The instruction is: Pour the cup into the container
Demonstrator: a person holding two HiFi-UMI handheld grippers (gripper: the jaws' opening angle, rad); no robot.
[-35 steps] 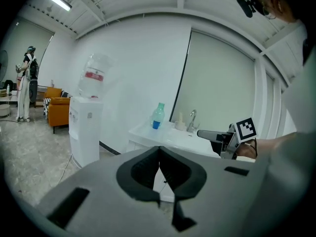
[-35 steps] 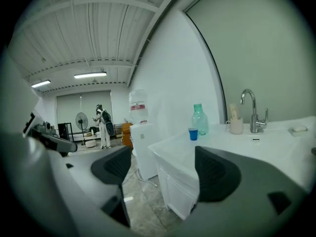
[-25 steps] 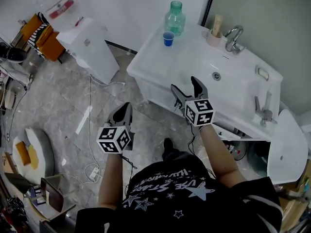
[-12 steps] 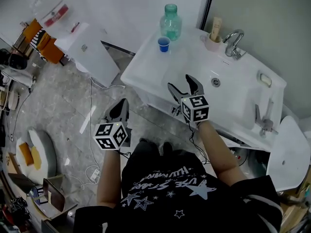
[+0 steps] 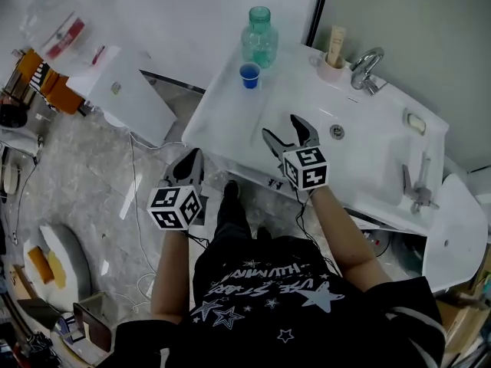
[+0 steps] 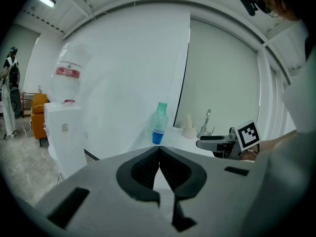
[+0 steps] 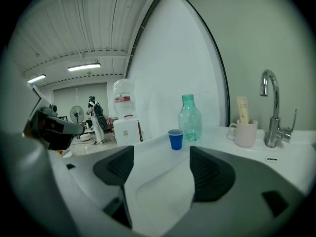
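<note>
Left tongs (image 5: pixel 195 156): held off the counter (image 5: pixel 222 117), over the floor in front of its left corner. The left gripper view shows the tongs (image 6: pixel 159 152) closed together at the tips, with nothing between them.

Right tongs (image 5: pixel 282 126): held above the front part of the counter, at the left rim of the sink basin (image 5: pixel 360 140). The right gripper view shows the tongs (image 7: pixel 160 169) standing wide apart. Only bare white counter surface lies between them, and they touch nothing.

Blue cup (image 5: pixel 249 75): upright on the counter near its back left corner, well apart from both tongs. In the right gripper view the cup (image 7: pixel 175 139) appears beyond the gap of the tongs, roughly in line with it. Contents of the cup cannot be made out.

Green bottle (image 5: pixel 259 35): upright, just behind the cup and close beside it; whether they touch cannot be told. No cap is visible on its neck (image 7: pixel 188 99).

Other items: a pale mug (image 5: pixel 334 64) holding a tube stands at the back of the counter, next to the chrome faucet (image 5: pixel 367 66). A white water dispenser (image 5: pixel 123 90) stands on the floor to the left of the counter.
</note>
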